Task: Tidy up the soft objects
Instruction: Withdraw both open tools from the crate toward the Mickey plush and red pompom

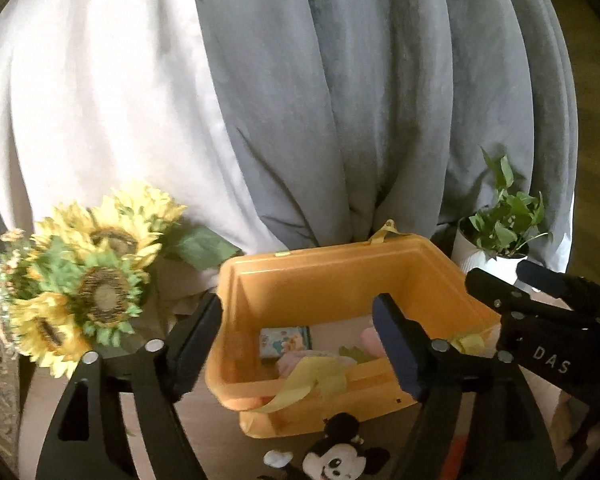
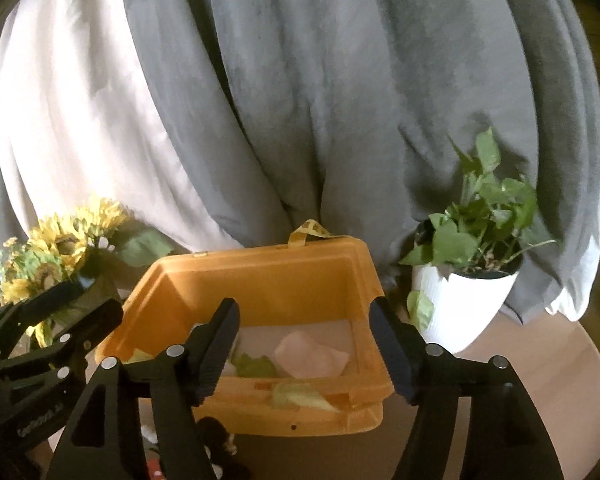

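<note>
A: Orange plastic storage bin (image 1: 340,276), rectangular, open-topped, item one. Position?

B: Straight ahead of both grippers, on the round tan tabletop (image 2: 540,380). The left gripper (image 1: 300,340) stands with jaws spread wide, nothing between them; the bin's near rim shows through the gap. The right gripper (image 2: 304,348) likewise spread wide and holding nothing, fingers framing the bin's interior.

A: Contents of the bin?

B: Pale pink soft cloth piece (image 2: 312,354) on the floor of the bin, ahead of the right gripper. Green soft fabric piece (image 2: 256,366) just beside it, nearer that gripper's left finger. Small square printed cushion with cartoon figures (image 1: 286,342), by the bin's left wall ahead of the left gripper. Yellow ribbon strap (image 1: 300,388) draped over the near rim.

A: Items outside the bin?

B: Black-and-white mouse plush toy (image 1: 336,456), on the tabletop below the left gripper, just in front of the bin. Bunch of yellow artificial sunflowers (image 1: 84,284) to the left of the left gripper. Leafy green plant in a white ribbed pot (image 2: 464,292) to the right of the right gripper. Grey and white curtains (image 1: 340,100) behind everything.
</note>
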